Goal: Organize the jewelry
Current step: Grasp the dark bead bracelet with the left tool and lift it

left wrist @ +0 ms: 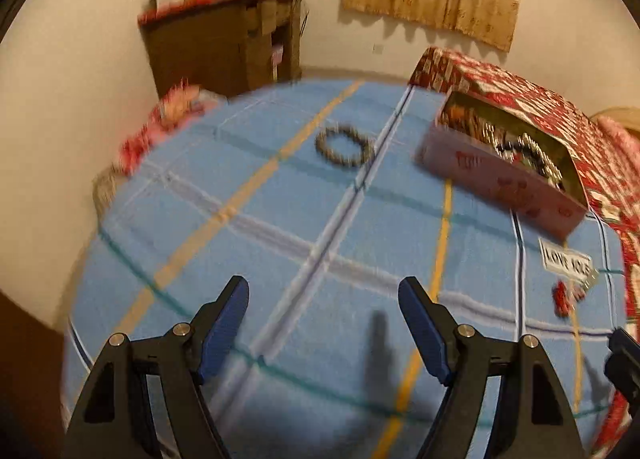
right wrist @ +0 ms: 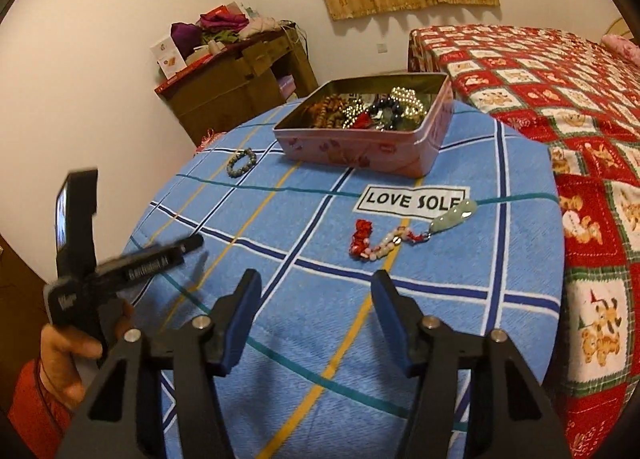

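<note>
A pink tin box (right wrist: 360, 147) full of beaded jewelry stands at the far side of the blue checked tablecloth (right wrist: 304, 243); it also shows in the left wrist view (left wrist: 500, 183). A dark bead bracelet (left wrist: 345, 146) lies on the cloth to the left of the box, also in the right wrist view (right wrist: 241, 162). A red and white bead string with a pale green pendant (right wrist: 404, 231) lies below the "LOVE SOLE" label. My left gripper (left wrist: 324, 299) is open and empty above the cloth. My right gripper (right wrist: 316, 291) is open and empty, short of the bead string.
A bed with a red patterned quilt (right wrist: 560, 99) lies right of the table. A brown cabinet (right wrist: 236, 87) piled with cloth stands at the back wall. The hand-held left gripper (right wrist: 120, 263) shows at the left of the right wrist view.
</note>
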The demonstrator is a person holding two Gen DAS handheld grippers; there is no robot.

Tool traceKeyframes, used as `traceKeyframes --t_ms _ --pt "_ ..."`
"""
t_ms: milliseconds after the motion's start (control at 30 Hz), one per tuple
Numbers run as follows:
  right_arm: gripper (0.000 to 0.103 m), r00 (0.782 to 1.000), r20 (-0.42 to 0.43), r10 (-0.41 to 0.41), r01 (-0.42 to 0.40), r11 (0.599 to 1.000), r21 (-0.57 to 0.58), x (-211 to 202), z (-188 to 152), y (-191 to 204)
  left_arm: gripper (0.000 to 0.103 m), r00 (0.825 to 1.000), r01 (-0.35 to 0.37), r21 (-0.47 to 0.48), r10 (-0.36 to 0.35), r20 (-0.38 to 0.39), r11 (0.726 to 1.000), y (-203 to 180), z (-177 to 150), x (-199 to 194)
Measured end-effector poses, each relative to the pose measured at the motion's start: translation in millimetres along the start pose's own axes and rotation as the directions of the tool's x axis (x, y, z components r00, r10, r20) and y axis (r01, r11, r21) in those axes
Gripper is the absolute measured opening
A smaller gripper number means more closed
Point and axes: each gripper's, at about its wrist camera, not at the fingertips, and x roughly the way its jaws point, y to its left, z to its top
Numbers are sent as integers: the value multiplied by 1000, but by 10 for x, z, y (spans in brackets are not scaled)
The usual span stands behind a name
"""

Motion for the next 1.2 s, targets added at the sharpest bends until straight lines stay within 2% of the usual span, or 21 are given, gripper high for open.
traceKeyframes --t_ms 100,200,233,367,467,500,533,600,633,667,700,833,967,1200 --pt "61 1000 3 2 -2 1000 3 -7 27 -17 77 998 2 46 -5 66 999 -47 281 84" --pt "61 1000 8 3 -3 1000 9 -16 67 -40 77 997 53 37 -55 57 998 -89 568 337" --pt "61 1000 11 1 -1 1000 10 -26 80 -50 77 997 72 40 -74 36 997 -128 669 475" --pt "61 999 27 -19 18 1000 18 -82 129 -109 77 1000 24 19 -24 -14 1000 -248 905 898" --pt "61 999 33 -33 32 999 27 -115 159 -150 77 995 5 -51 -10 -97 999 -258 949 1186" --pt "61 999 34 -38 37 999 33 -121 172 -170 73 995 -19 -47 14 -96 999 -280 933 1207" --pt "61 999 33 -41 40 999 36 -123 175 -183 69 997 -42 -15 41 -72 999 -330 921 1197" --pt "61 998 33 -45 43 998 42 -113 184 -208 43 998 -3 -3 3 -58 1000 -363 921 1150" --pt "61 998 32 -46 44 998 44 -106 190 -216 37 999 7 10 -7 -53 1000 -372 921 1152" --pt "61 998 30 -46 45 998 47 -86 193 -223 23 998 29 15 -28 -50 999 -366 918 1141" --pt "61 999 27 -45 43 998 51 -71 192 -230 16 997 52 19 -51 -50 998 -351 908 1132" --pt "61 1000 13 -18 17 997 75 -7 188 -233 16 986 161 -18 -162 -47 987 -140 840 1067" --pt "61 1000 21 -23 21 997 73 -40 176 -232 16 976 215 -41 -216 -19 976 -41 665 821" --pt "60 999 14 -40 38 993 110 -82 124 -338 16 957 286 -18 -284 53 958 -141 352 202"
